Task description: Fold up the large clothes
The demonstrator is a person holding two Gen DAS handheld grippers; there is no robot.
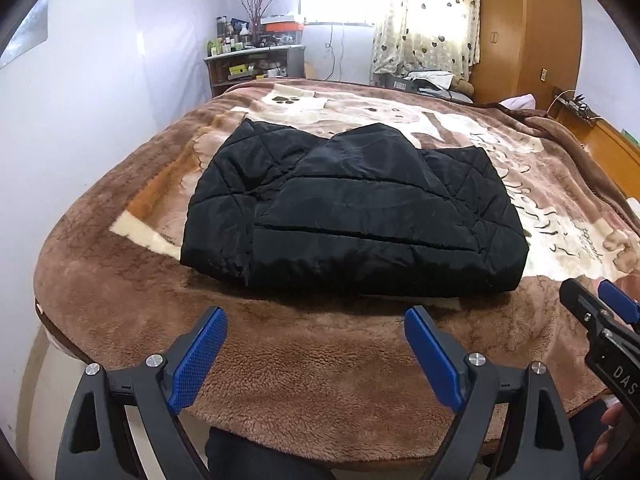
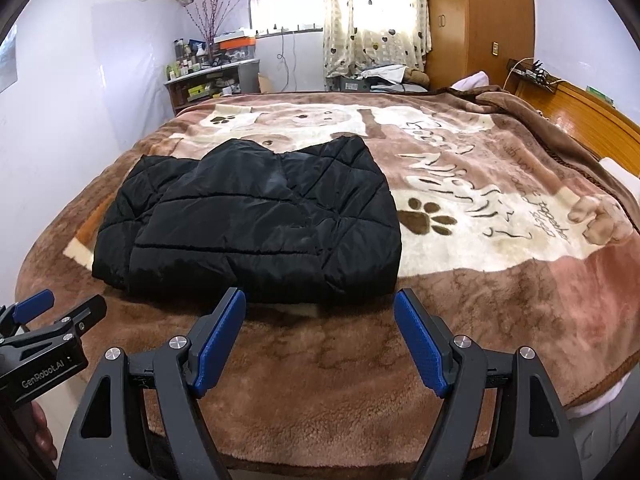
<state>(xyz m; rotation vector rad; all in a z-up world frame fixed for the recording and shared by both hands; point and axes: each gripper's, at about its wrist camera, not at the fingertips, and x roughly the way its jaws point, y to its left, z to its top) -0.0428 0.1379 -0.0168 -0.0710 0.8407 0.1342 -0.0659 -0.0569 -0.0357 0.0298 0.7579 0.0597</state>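
Observation:
A black quilted jacket [image 1: 352,208] lies folded into a thick rectangle on the brown plush blanket [image 1: 304,368] of the bed; it shows again as the jacket [image 2: 256,220] in the right wrist view. My left gripper [image 1: 316,322] hovers open over the near blanket edge, short of the jacket, nothing between its blue pads. My right gripper [image 2: 320,304] is open too, its tips just in front of the jacket's near right corner, holding nothing. Each gripper shows at the edge of the other's view: the right gripper [image 1: 592,300] and the left gripper [image 2: 60,306].
The blanket [image 2: 480,280] carries a bear and paw-print pattern and covers the whole bed. A cluttered shelf [image 1: 256,64] stands beyond the far left corner, a curtained window [image 1: 424,20] and a wooden wardrobe [image 1: 528,32] behind. A wooden headboard [image 2: 592,120] runs along the right.

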